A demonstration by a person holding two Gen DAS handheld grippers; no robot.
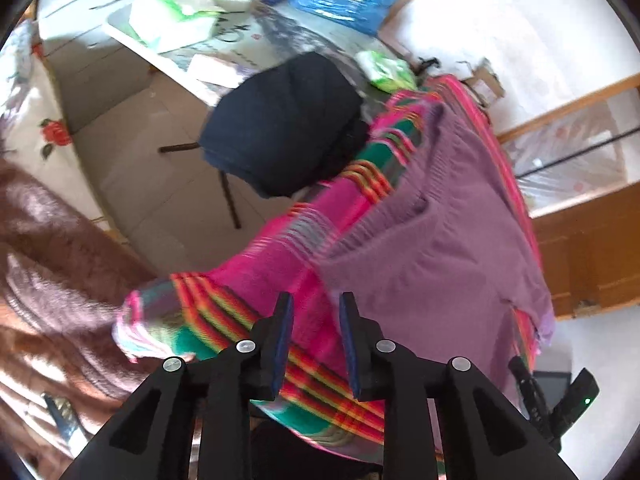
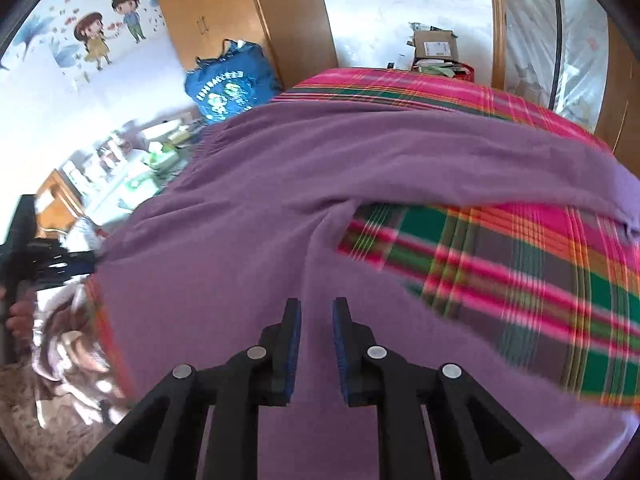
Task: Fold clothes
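A bright room with pale floor tiles and wooden wardrobes holds a counter draped in a plaid cloth (image 2: 520, 248) of pink, green and orange stripes. Spread over that cloth lies the purple sweater (image 2: 280, 200), mostly flat with soft creases; a long fold or sleeve runs across its far side, leaving a patch of plaid bare between that strip and the near part of the garment. In the left wrist view the same sweater (image 1: 448, 232) reaches toward the right edge of the cloth, its ribbed hem turned toward a folded dark navy garment (image 1: 280, 124) that sits just beyond the plaid cloth's far end.

The left gripper (image 1: 316, 300) hangs above the plaid cloth right at the sweater's near edge, its jaws parted with only a narrow gap and nothing between the blue pads. The right gripper (image 2: 316, 304) hovers over the purple knit, jaws likewise slightly apart and released, no fabric pinched.

Farther back, a blue printed bag (image 2: 232, 84) rests near the wardrobe, and a cluttered glass-topped table carries green-and-white packages (image 1: 176, 16). A cardboard box (image 2: 434, 46) sits beyond the counter's far edge. A fuzzy brown sleeve (image 1: 52, 264) fills the left side of the left wrist view.
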